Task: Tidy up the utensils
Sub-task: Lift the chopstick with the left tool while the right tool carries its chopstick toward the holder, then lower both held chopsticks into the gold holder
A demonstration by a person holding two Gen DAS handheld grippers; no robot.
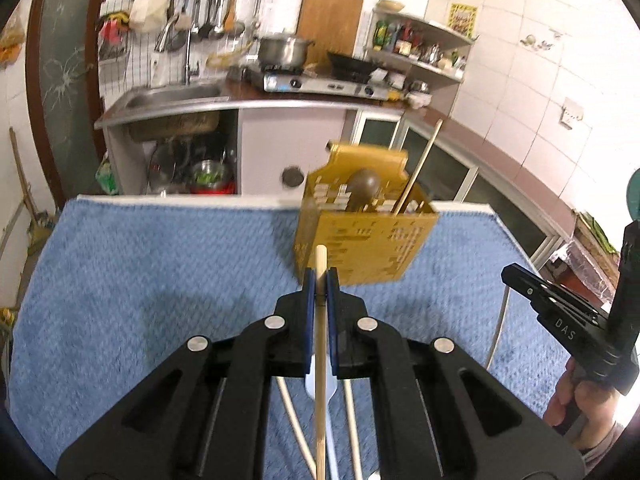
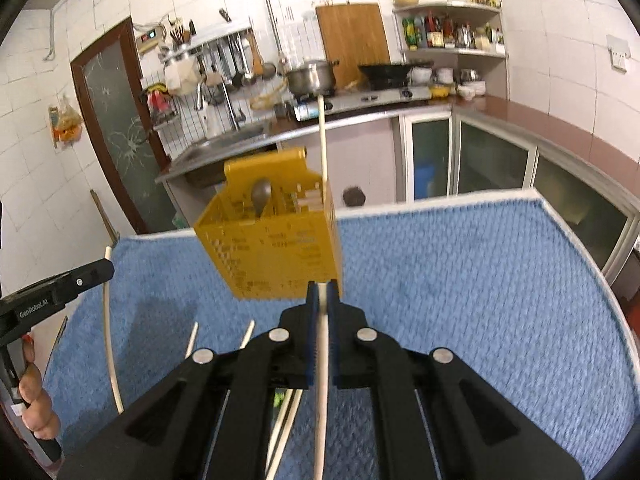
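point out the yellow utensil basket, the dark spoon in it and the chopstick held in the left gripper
yellow utensil basket [image 1: 360, 248], left wrist view, front wall
dark spoon [image 1: 365, 184], left wrist view, bowl
chopstick [image 1: 321, 268], left wrist view, tip above the jaws

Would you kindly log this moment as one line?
left tongs: shut on chopstick | right tongs: shut on chopstick | caddy: spoon inside
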